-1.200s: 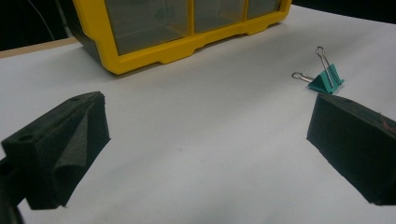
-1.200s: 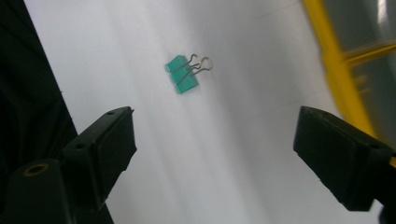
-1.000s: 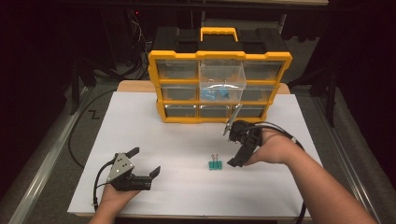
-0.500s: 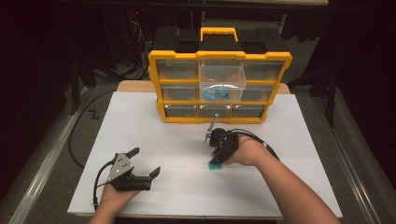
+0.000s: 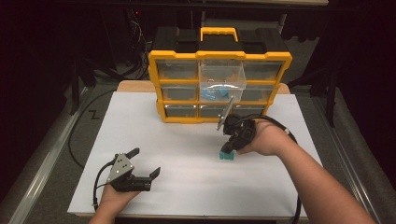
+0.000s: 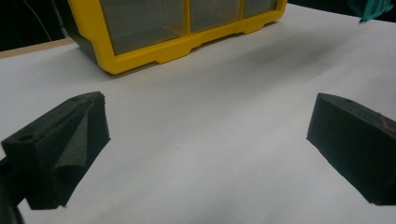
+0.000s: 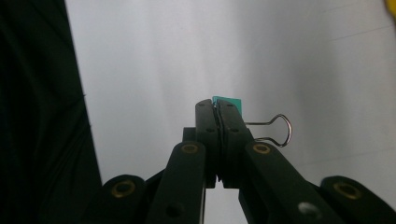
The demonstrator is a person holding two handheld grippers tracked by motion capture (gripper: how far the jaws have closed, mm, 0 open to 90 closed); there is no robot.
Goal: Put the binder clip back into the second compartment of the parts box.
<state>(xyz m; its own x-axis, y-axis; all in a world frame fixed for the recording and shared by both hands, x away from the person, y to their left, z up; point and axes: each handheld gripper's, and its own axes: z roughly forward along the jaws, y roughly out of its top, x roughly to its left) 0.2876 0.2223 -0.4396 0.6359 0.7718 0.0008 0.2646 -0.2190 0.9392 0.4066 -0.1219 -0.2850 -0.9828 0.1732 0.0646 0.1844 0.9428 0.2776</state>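
Compared with one second ago, the right gripper (image 5: 229,148) is seen further left and nearer to the middle of the table (image 5: 187,140), where the clip (image 5: 227,155) was lying. Its jaws were wide apart then; they have just been closing, and now they are pressed together on the clip. In the earlier pictures the clip lay alone on the white surface, and now it is held at the tip of the right gripper, very close above the table; whether it touches the surface cannot be told. The left gripper (image 5: 147,163) is found at the same place as before, near the front left of the table, with its jaws wide apart and nothing between them. The organizer (image 5: 219,56) at the back is not changed; one middle drawer (image 5: 222,74) is pulled out as before.

The clip is a small binder clip with a teal body. In the right gripper view the teal body (image 7: 229,101) is seen just past the closed jaw tips, and a thin wire handle loop is seen to the right of the jaws. In the left gripper view a teal piece (image 6: 371,9) is seen at the upper right corner, well apart from the open jaws.
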